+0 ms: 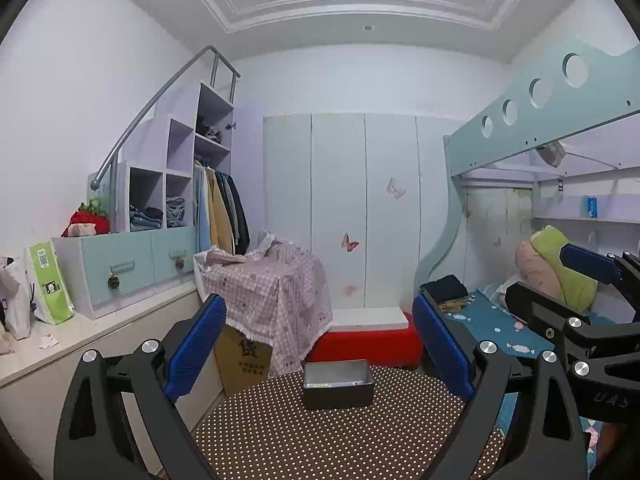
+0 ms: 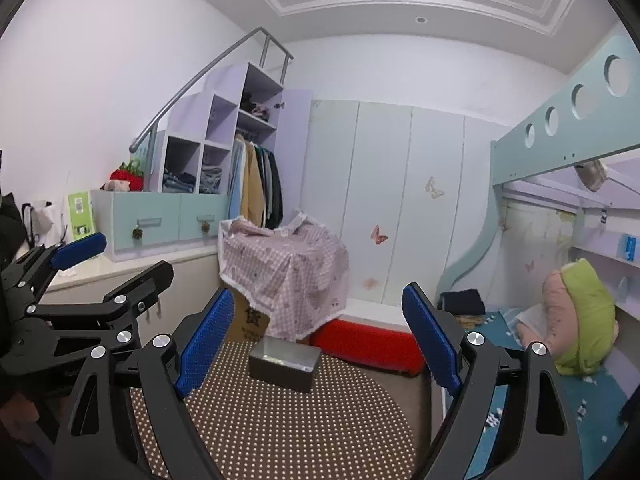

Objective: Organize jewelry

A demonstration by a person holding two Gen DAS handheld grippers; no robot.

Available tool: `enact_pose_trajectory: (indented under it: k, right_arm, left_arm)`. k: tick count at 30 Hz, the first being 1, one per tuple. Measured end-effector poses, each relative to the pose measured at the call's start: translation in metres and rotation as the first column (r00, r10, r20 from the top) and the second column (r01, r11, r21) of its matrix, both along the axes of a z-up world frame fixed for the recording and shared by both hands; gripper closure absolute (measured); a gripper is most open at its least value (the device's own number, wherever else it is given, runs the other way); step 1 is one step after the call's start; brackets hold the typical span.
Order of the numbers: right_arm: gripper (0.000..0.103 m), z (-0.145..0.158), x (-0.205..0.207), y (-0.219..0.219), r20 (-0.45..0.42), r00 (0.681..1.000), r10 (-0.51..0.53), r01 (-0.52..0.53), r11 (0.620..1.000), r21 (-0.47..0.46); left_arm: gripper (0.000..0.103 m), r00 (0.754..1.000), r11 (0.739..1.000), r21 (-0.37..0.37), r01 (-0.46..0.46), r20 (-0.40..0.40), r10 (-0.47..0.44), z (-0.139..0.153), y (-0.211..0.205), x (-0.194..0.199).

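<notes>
A dark rectangular box (image 1: 338, 384) with a silvery inside stands on a round table with a brown white-dotted cloth (image 1: 320, 440). It also shows in the right wrist view (image 2: 285, 364). What lies inside it is too small to tell. My left gripper (image 1: 316, 344) is open and empty, held above the table's near side, short of the box. My right gripper (image 2: 318, 336) is open and empty too, at a similar height. Each gripper shows at the edge of the other's view, the right one (image 1: 560, 280) and the left one (image 2: 116, 260).
Behind the table stand a cardboard box (image 1: 244, 356) under a pink checked cloth (image 1: 272, 284) and a red bench (image 1: 364, 344). A white counter (image 1: 60, 348) with bags runs along the left. A bunk bed with blue bedding (image 1: 500, 320) is on the right.
</notes>
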State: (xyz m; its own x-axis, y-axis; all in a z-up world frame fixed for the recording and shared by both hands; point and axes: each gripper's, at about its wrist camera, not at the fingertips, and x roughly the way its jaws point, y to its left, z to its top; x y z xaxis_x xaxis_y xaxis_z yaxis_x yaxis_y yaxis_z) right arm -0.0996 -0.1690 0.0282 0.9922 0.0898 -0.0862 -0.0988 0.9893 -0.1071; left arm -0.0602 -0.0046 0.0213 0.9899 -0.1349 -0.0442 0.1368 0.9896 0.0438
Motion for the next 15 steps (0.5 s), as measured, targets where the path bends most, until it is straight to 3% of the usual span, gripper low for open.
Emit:
enact_pose_trajectory:
  k: [15]
  right_arm:
    - [0.018, -0.0015, -0.0022, -0.0049, 0.003, 1.0, -0.015, 0.015, 1.0, 0.009]
  left_arm:
    - [0.012, 1.0, 1.0, -0.006, 0.008, 0.003, -0.008, -0.0023, -0.0044, -0.0012]
